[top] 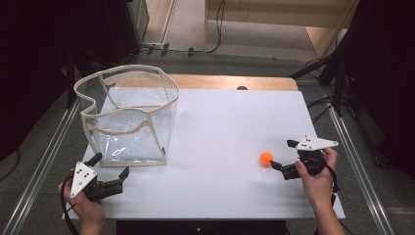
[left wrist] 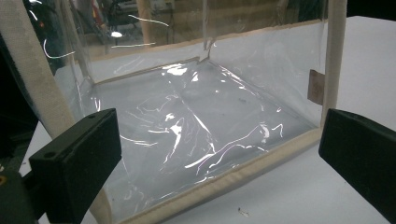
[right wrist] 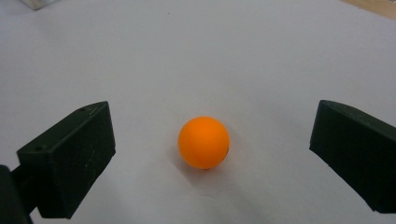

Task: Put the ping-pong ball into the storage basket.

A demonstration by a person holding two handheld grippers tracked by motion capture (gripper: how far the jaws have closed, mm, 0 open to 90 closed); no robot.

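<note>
A small orange ball [top: 265, 157] [right wrist: 203, 142] rests on the white table top at the right. My right gripper [top: 283, 154] [right wrist: 210, 154] stands open just right of it, its jaws wide apart, the ball lying ahead between them and touching neither. A clear plastic bag with cream fabric trim [top: 128, 117] [left wrist: 196, 121] stands upright and open at the left, with nothing inside it. My left gripper [top: 110, 166] [left wrist: 219, 158] is open near the front left edge, pointing at the bag's near bottom corner without touching it.
The white table top [top: 220, 127] has a wooden strip [top: 230, 82] along its far edge. Metal rails [top: 41, 161] run down both sides. Cables and dark stands [top: 337, 73] crowd the floor at the back right.
</note>
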